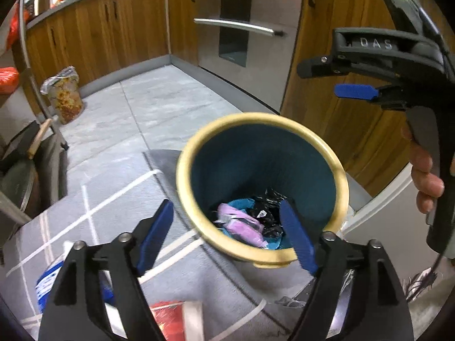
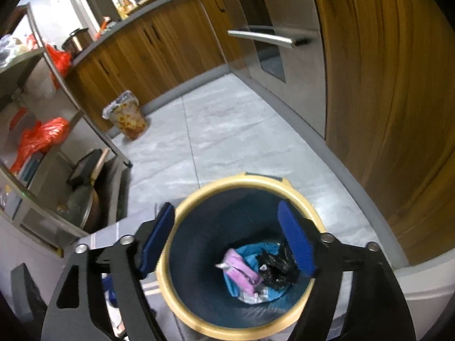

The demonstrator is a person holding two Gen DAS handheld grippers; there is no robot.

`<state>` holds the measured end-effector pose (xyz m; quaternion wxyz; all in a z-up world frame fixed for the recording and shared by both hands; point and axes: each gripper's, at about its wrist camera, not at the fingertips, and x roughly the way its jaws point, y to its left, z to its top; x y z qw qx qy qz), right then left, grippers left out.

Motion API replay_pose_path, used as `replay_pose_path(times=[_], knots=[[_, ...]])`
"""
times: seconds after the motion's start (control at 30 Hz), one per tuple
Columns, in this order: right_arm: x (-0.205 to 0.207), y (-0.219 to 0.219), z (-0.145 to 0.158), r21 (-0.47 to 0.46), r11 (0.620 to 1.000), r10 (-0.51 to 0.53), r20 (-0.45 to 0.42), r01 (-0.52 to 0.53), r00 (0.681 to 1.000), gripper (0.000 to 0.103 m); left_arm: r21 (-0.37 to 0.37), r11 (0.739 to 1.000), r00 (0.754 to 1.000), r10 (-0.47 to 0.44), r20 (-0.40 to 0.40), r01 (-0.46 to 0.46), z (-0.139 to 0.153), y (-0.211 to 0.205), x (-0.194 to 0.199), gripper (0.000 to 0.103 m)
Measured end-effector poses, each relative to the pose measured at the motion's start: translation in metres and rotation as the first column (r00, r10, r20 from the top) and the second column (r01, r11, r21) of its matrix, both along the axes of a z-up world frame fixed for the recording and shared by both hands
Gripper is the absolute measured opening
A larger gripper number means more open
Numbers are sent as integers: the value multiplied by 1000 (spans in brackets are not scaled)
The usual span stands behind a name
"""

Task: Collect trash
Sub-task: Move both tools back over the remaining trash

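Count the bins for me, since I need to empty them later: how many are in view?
2. A blue bin with a yellow rim sits under both grippers, and a floral bin stands by the wood cabinets. Others may be hidden.

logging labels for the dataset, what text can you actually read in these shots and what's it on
"DAS": raised letters on the black body of the right gripper, seen in the left wrist view.
White label on the black wrapper in the bin: too small to read.
Print on the blue and white packet on the rug: blurred.
Countertop packaging, far back: blurred.
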<state>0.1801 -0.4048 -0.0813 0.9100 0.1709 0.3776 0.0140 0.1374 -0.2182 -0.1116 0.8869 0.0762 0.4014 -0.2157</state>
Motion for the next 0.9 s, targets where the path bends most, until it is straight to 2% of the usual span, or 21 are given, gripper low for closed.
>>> replay_pose_path(times=[0.17,0.4,0.57,0.73,0.9], knots=[[-21,11,20,-54,999,4,59,-1,998,91,3,999,999,32,36,-32,30,21,-18,87],[-61,40,52,-26,1000,11,133,-7,991,95,-7,996,992,89,86,-88,80,64,-55,91],[-88,66,70,-20,999,51,178,-48,983,97,-11,986,978,163,132,-163,110,114,-85,95],[-107,90,74,-36,995,96,177,-91,980,97,15,969,957,242,158,-247,119,158,-109,96],[-118,112,76,-32,992,129,177,-125,976,97,-7,946,931,322,171,-325,122,204,-128,96]])
